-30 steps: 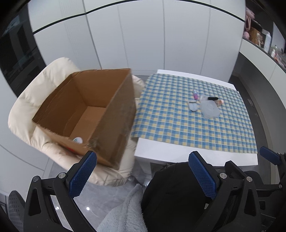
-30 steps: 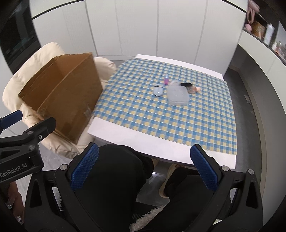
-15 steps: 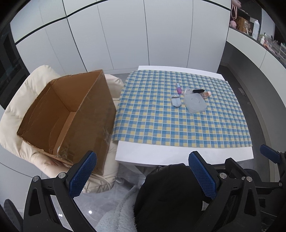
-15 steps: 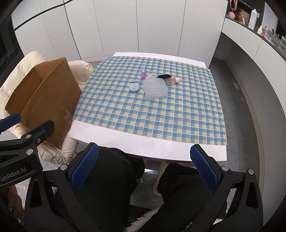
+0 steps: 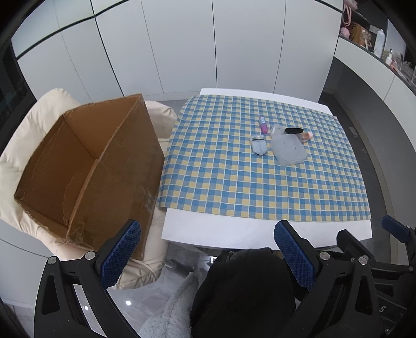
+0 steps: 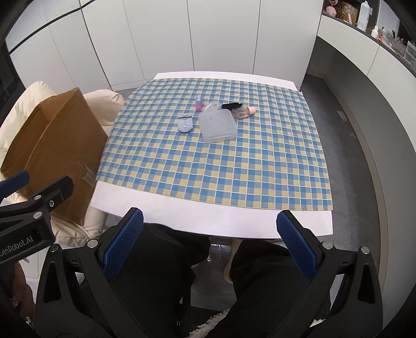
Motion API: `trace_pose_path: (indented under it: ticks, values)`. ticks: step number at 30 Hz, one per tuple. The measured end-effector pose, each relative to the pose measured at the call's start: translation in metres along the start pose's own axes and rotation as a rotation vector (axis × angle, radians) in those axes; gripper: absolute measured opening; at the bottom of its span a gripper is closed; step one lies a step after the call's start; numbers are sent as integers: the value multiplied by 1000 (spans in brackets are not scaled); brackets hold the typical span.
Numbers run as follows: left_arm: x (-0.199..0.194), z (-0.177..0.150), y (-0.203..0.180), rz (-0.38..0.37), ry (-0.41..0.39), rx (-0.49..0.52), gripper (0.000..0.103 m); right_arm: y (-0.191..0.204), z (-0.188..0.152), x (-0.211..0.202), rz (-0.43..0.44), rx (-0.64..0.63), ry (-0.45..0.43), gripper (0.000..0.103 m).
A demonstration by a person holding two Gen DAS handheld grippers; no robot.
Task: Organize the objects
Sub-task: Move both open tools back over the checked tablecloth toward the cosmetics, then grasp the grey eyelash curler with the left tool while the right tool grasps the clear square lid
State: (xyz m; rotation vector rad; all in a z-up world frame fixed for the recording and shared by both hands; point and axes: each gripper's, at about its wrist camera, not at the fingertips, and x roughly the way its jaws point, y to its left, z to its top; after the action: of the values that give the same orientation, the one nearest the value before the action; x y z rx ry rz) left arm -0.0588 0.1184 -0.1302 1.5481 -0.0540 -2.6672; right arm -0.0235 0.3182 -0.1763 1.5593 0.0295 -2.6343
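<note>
A white table (image 6: 182,208) with a blue and yellow checked cloth (image 6: 215,156) holds a small cluster: a clear lidded plastic box (image 6: 218,125), a small grey case (image 6: 185,124), a pink bottle (image 6: 198,103), a black item (image 6: 232,106) and a clear bottle with a pink cap (image 6: 244,111). The cluster also shows in the left wrist view, with the box (image 5: 288,150) at its middle. An open cardboard box (image 5: 88,171) stands on a cream chair (image 5: 33,114) left of the table. My left gripper (image 5: 206,253) and right gripper (image 6: 209,240) are open and empty, held before the table's near edge.
White cabinet doors (image 6: 221,36) close the back. A grey counter with bottles (image 6: 364,15) runs along the right. A person's dark-clothed legs (image 6: 161,260) are below the grippers. The left gripper's body (image 6: 31,215) shows at the right view's left edge.
Both views swung right and steadied, from the cardboard box toward the table. The objects on the table have not moved.
</note>
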Motion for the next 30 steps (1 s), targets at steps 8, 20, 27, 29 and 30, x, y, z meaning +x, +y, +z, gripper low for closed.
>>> trace_pose_path:
  ticks: [8,20,27,29,30]
  values:
    - [36,21,0,-6,25,-13,102,-14,20,38,-17,19,21,103]
    - [112,55,-7,-17,97,-26,102,-26,72,118,-15,36,40,103]
    - [172,69,-22,31,137,22,102,-31,100,188,33,100,102,103]
    - [184,73,-22,13,146,5,102,-29,108,204,20,89,110,103]
    - [191,75,-20,-6,154,-18,102,-28,112,211,16,78,117,103]
